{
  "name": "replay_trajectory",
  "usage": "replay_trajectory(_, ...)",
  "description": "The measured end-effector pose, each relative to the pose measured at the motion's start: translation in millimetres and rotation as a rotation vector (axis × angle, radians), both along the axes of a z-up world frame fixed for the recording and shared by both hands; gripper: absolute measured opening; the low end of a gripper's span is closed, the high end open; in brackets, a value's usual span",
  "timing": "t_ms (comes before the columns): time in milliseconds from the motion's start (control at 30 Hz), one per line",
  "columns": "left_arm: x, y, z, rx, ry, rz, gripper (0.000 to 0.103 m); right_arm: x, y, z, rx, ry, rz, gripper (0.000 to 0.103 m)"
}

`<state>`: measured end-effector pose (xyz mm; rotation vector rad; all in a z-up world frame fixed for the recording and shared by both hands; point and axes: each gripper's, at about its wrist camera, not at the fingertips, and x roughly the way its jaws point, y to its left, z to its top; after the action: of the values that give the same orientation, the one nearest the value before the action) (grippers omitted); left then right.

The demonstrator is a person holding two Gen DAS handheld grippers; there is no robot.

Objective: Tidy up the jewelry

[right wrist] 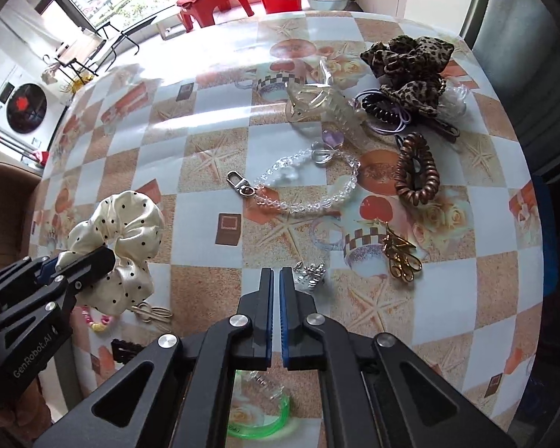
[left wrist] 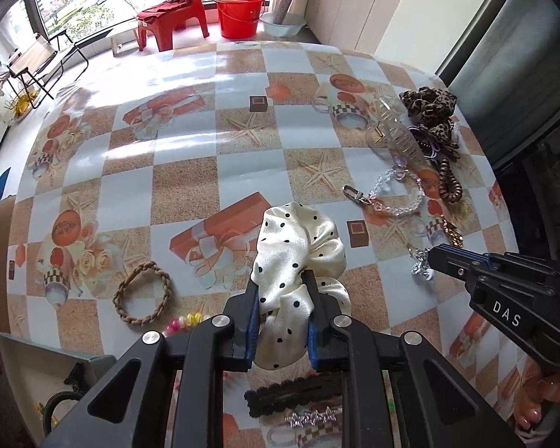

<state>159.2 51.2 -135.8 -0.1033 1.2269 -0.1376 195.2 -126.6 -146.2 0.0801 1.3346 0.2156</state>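
Clamping the polka-dot scrunchie point(left wrist: 298, 257), the left gripper point(left wrist: 284, 280) pinches tight; the right gripper point(right wrist: 276, 276) is closed, empty, by the silver charm point(right wrist: 311, 274).

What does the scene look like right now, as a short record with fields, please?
surface: table with checked seashell cloth
left hand-held gripper: shut on cream polka-dot scrunchie
right hand-held gripper: shut, nothing seen between its pads
beside right gripper tips: silver charm
centre: clear bead strap
far right: leopard scrunchie, brown coil tie
near left: braided hair tie
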Motion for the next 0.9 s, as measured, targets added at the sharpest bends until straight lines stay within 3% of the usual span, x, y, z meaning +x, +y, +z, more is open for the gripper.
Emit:
replay_trajectory(533, -67, 51, 47, -0.020, -0.066, 0.108, 0.023, -33, 4, 47, 0.060, -0.025, 0.002, 0.002)
replay_trajectory(700, -91, 73, 48, -0.010, -0.058, 0.152, 0.023, -32, 0, 29, 0.023, 0.021, -0.033, 0.005)
replay_trajectory(767, -98, 80, 45, -0.006, -0.046, 0.170, 0.023, -27, -6, 14, -0.008, 0.039, -0.063, 0.031)
replay_trajectory(800, -101, 82, 43, -0.004, -0.040, 0.177, 0.023, -25, -8, 9, -0.030, 0.034, -0.076, 0.062)
replay_trajectory(833, -104, 84, 41, -0.001, -0.034, 0.184, 0.023, -23, -9, 5, -0.044, 0.019, -0.081, 0.069)
replay_trajectory(900, -108, 86, 38, 0.001, -0.027, 0.192, 0.023, -18, -9, -6, -0.060, 0.025, -0.070, 0.068)
